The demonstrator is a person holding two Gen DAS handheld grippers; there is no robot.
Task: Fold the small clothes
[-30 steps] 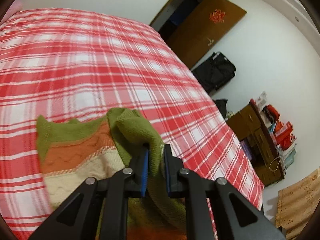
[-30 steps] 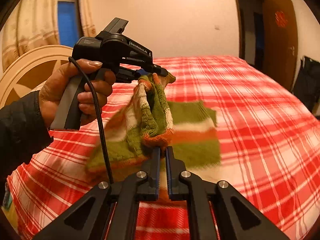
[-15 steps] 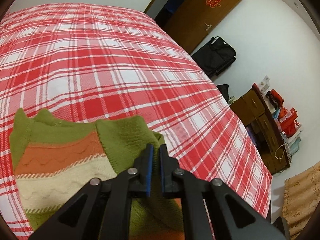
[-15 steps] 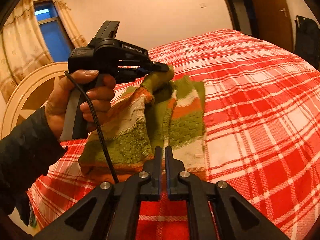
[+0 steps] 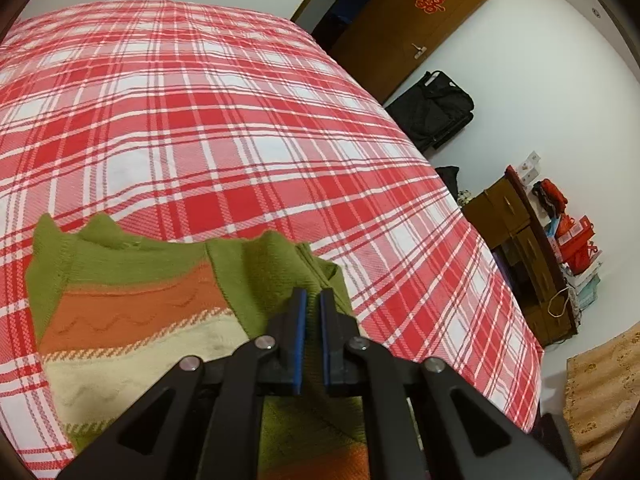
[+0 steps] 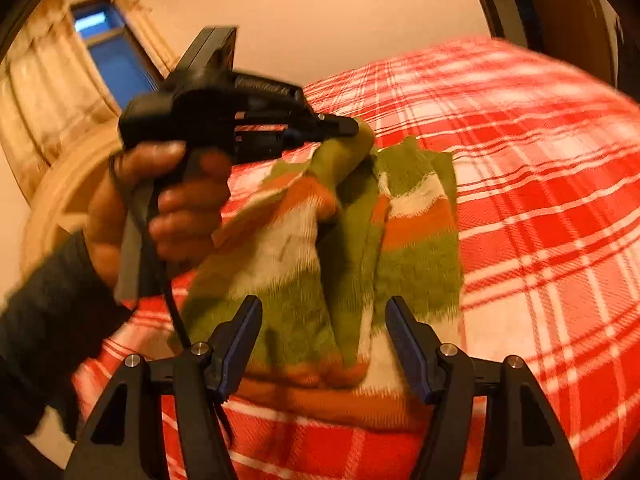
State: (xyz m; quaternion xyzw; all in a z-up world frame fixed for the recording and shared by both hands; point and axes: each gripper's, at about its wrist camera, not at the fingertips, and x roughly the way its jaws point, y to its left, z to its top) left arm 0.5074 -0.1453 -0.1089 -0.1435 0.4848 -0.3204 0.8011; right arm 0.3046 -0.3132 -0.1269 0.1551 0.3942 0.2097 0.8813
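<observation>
I'm mid-fold: my left claw (image 6: 352,128) pinches the sweater (image 6: 416,248) edge over the bed (image 5: 240,120). My right claw (image 6: 324,344) has just opened, pads clear of the hem. Next, I'd lay the edge flat and release.

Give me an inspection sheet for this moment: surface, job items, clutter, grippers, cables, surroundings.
Surface: bed with red plaid bedspread.
Job's things: striped knit sweater, partly folded, one green edge lifted.
Clutter: nothing seen on the bed.
Grippers: left gripper shut on the sweater's green edge; right gripper open, jaws just opened, the sweater's hem lies between them unpinched.
Cables: black cable hanging from the left handle.
Surroundings: wooden door, black bag, dresser, curtained window.
</observation>
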